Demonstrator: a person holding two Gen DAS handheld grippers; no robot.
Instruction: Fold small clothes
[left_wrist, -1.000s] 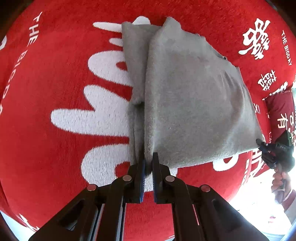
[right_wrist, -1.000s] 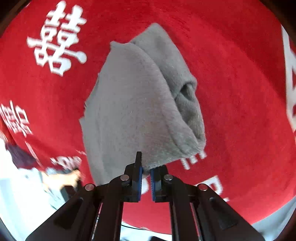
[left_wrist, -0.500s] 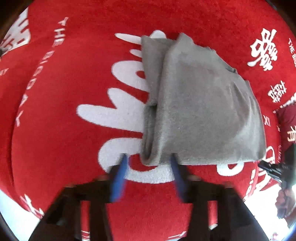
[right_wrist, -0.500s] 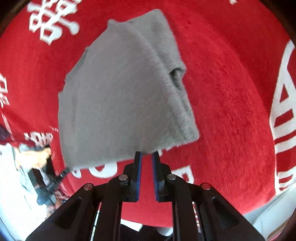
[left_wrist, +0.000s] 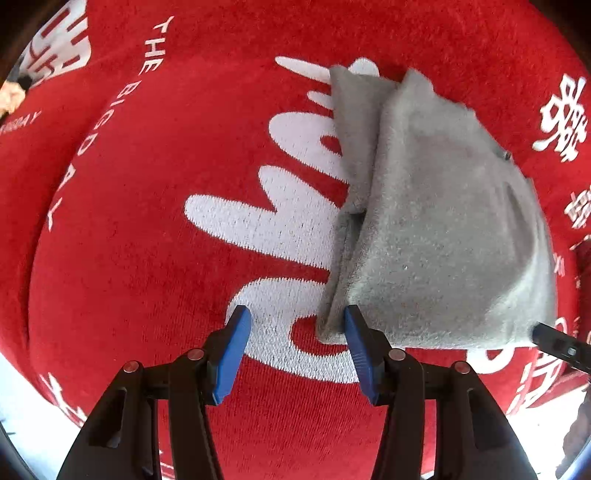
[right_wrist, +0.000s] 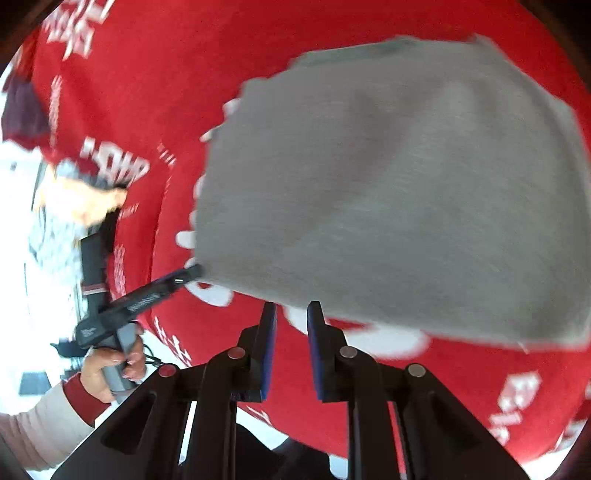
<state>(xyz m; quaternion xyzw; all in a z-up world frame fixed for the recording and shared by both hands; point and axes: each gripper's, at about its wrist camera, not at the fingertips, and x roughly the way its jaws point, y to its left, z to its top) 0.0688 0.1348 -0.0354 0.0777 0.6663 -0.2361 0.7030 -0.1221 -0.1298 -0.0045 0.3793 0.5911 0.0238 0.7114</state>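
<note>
A folded grey garment (left_wrist: 436, 221) lies on a red cloth with white lettering (left_wrist: 166, 184). My left gripper (left_wrist: 295, 332) is open and empty, its right finger beside the garment's near-left corner. In the right wrist view the garment (right_wrist: 388, 177) fills the upper right, blurred. My right gripper (right_wrist: 291, 314) sits just off the garment's near edge with a narrow gap between its blue pads (right_wrist: 267, 339), holding nothing. The left gripper (right_wrist: 147, 295) shows there at the garment's left corner.
The red cloth (right_wrist: 147, 92) covers the whole surface. A dark red item (right_wrist: 22, 107) lies at its far edge. The person's hand and sleeve (right_wrist: 103, 373) are at the lower left of the right wrist view. The cloth's edge runs along the bottom of both views.
My left gripper has opened, let go of the garment's corner and drawn back to the left. My right gripper has let go of the near edge, opened slightly and swung along it.
</note>
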